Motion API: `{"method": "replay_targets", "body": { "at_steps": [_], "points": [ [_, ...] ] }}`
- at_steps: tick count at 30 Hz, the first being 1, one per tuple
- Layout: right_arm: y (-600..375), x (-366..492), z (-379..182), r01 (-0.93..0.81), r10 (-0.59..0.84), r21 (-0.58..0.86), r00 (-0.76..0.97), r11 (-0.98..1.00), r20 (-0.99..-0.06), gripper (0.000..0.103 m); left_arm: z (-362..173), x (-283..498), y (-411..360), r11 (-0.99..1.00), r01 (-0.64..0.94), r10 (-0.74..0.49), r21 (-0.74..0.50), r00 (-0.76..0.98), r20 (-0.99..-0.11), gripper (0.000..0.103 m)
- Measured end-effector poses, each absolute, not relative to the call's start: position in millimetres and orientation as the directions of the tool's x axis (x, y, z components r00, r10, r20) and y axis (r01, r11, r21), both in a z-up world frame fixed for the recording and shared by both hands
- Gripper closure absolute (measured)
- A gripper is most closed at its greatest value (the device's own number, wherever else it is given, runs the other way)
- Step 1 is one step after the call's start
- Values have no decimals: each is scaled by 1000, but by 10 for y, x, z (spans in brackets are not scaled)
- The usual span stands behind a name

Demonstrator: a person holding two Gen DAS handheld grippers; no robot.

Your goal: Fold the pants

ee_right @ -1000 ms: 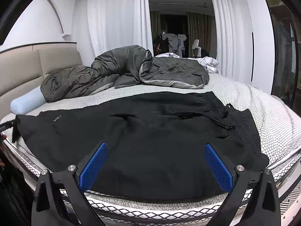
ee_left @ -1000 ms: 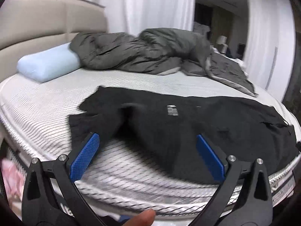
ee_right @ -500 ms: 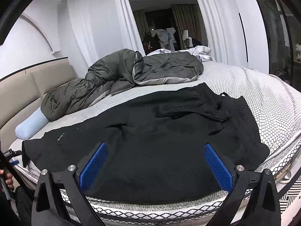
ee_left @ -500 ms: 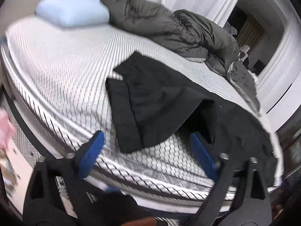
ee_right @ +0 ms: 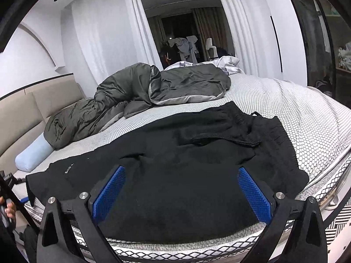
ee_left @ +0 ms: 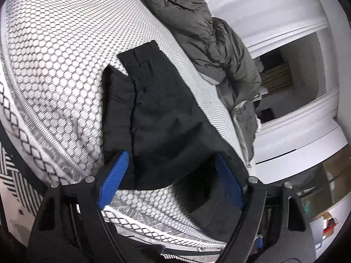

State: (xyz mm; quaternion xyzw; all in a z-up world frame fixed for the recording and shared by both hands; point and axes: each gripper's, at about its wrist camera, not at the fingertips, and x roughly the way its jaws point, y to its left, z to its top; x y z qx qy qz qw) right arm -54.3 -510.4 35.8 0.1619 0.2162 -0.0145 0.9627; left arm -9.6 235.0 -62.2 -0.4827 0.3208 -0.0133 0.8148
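Black pants (ee_right: 175, 164) lie spread across the white mattress (ee_right: 296, 100), waistband with drawstring at the right, legs running left. In the left wrist view the leg ends (ee_left: 153, 109) lie side by side near the bed's front edge. My left gripper (ee_left: 171, 171) is open and empty, tilted, just above the lower leg hem. My right gripper (ee_right: 181, 182) is open and empty, hovering over the pants' seat area near the front edge.
A grey duvet (ee_right: 136, 94) is bunched along the far side of the bed, also in the left wrist view (ee_left: 208, 39). A light blue pillow (ee_right: 33, 155) lies by the beige headboard (ee_right: 19, 109). White curtains (ee_right: 241, 22) hang behind. A patterned rug (ee_left: 13, 179) lies below the bed.
My left gripper has swung and rolled to look along the pants' legs from above the hem. My right gripper has risen slightly. Both stay open.
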Motion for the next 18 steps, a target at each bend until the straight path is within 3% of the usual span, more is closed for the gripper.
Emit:
{"method": "replay_targets", "body": {
  "at_steps": [3,10,13,18],
  "points": [
    [-5114,-573,376,115,20,288,905,951,-426,0,-703,-36,2350,523,-304,-386,-797,749,-539,24],
    [-5171,-569,356,134,5,289,901,948,-435,0,-821,-84,2145,417,-302,-500,-857,711,-494,22],
    [-5157,-527,339,128,17,299,899,946,-438,0,-897,-42,2132,332,-309,-486,-891,754,-443,22],
    [-5069,-548,382,130,-15,237,900,963,-435,0,-780,-37,2085,363,-248,-456,-898,793,-404,22]
  ]
}}
